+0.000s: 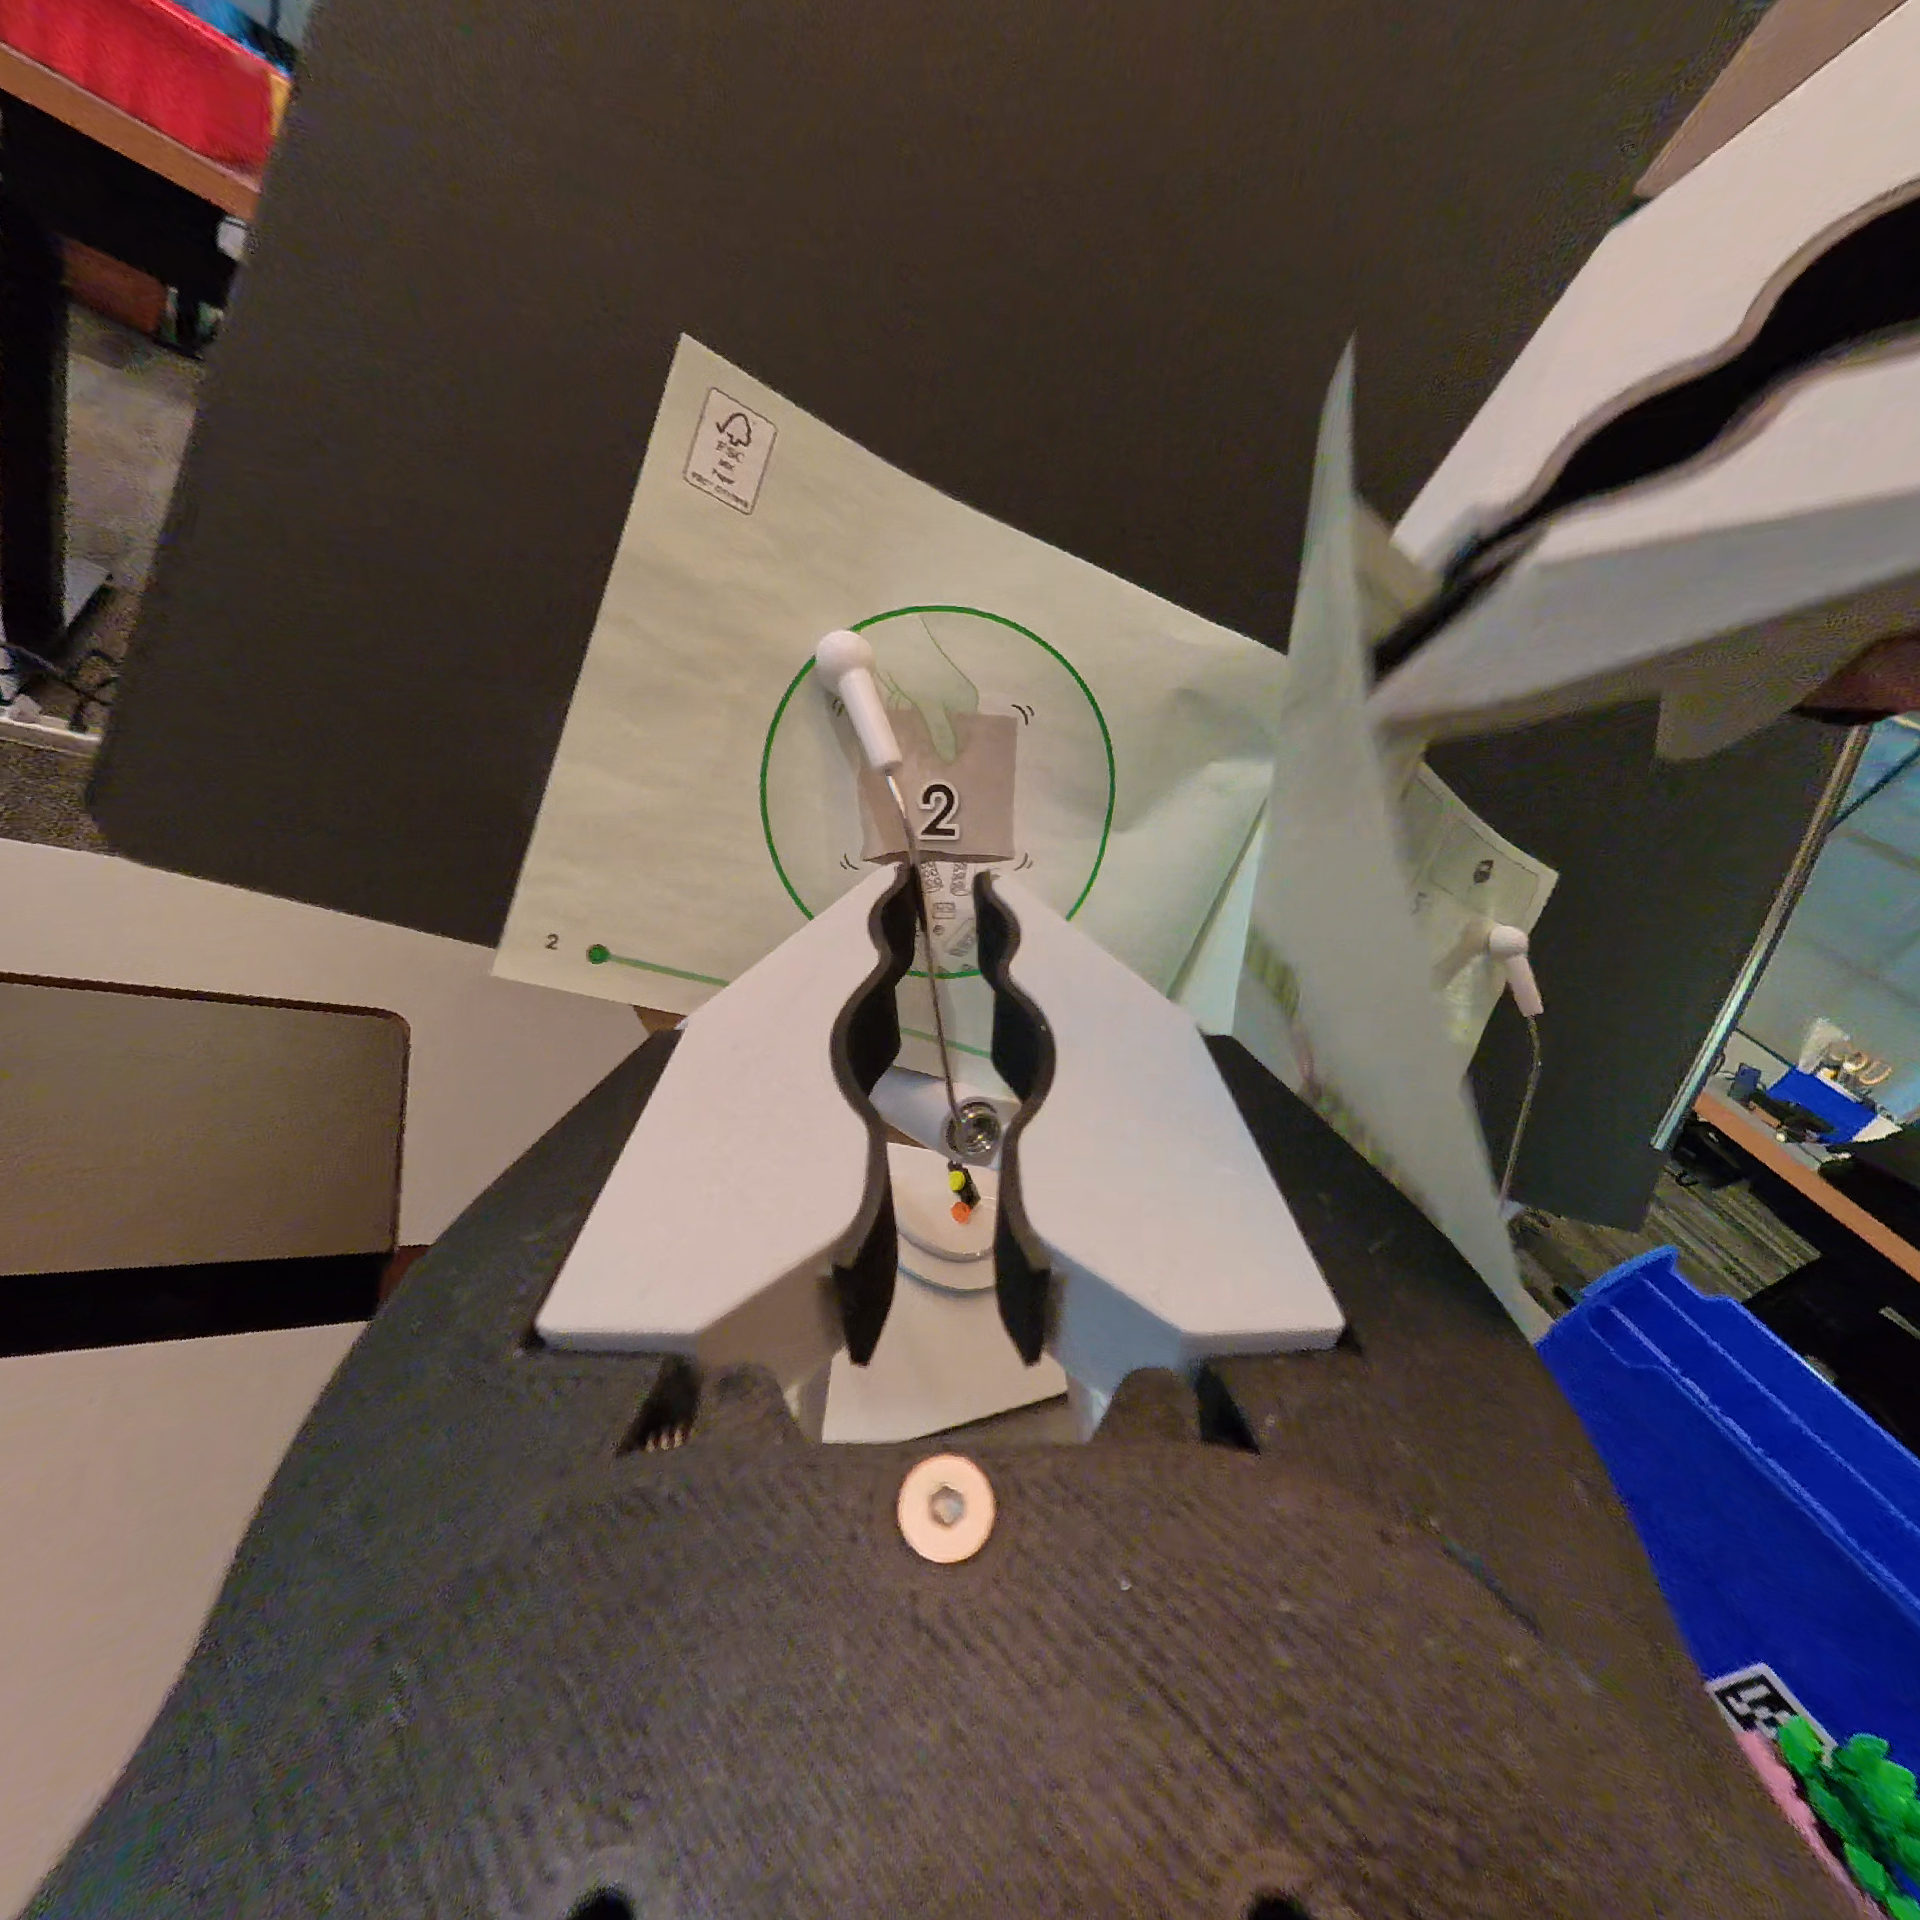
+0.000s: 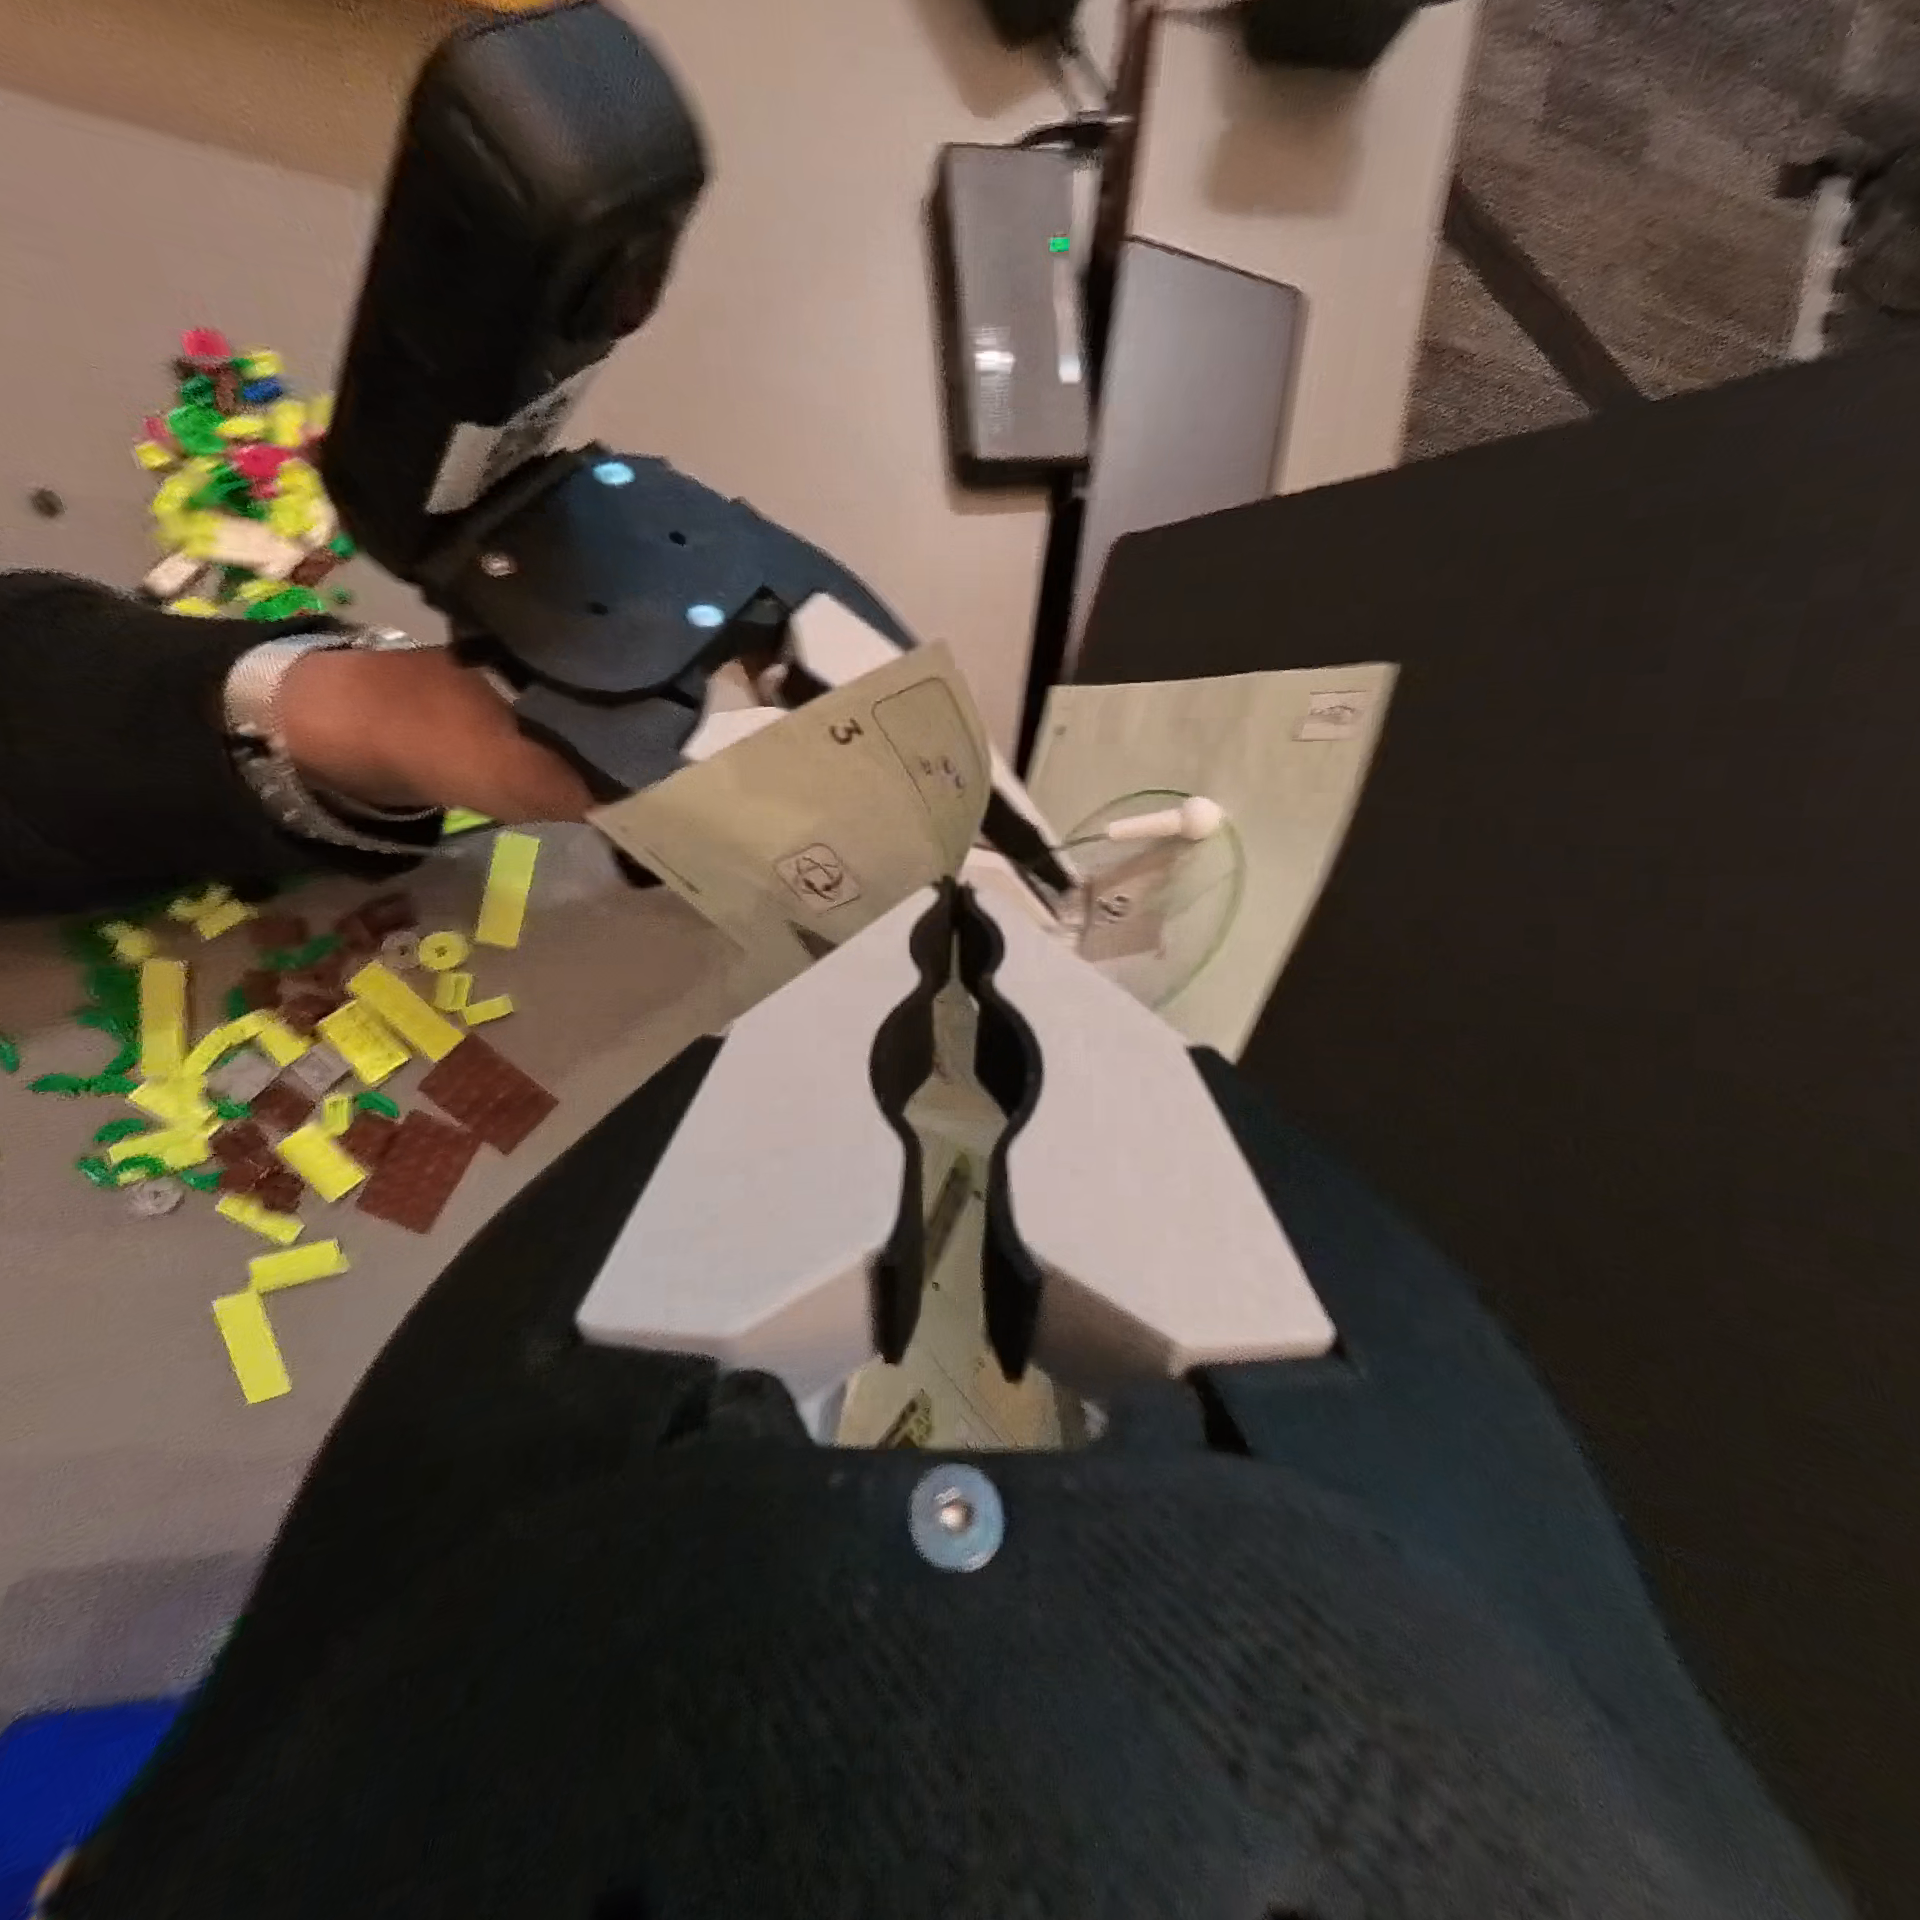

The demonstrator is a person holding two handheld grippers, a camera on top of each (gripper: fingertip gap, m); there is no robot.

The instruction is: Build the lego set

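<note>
Pale green paper: the booklet (image 1: pixel 790 644) stood open against a black board (image 1: pixel 935 208), its left page flat on the board and showing a green circle drawing.
Turning page: a page (image 2: pixel 821 790) of the booklet was lifted off the board and curled, blurred in the left wrist view.
Right gripper (image 2: pixel 951 894): its tips were pinched together on the edge of the turning page; the same gripper (image 1: pixel 1382 644) showed at upper right in the left wrist view, clamped on that page.
Left gripper (image 1: pixel 945 878): its tips stood a narrow gap apart against the flat page at the bottom of the green circle; whether they gripped the paper I cannot tell. In the right wrist view this gripper (image 2: pixel 1039 883) reached in from the left, its tips on the flat page, held by a hand (image 2: pixel 416 727) with a black sleeve and a metal watch.
White pin (image 1: pixel 857 691): a round-headed pin on a thin wire lay over the flat page.
Bricks (image 2: pixel 312 1060): loose yellow, brown and green pieces were scattered on the beige table (image 2: pixel 831 364), left of the board; a second heap (image 2: pixel 239 468) lay farther off.
Blue bin (image 1: pixel 1745 1475): at near right in the left wrist view.
</note>
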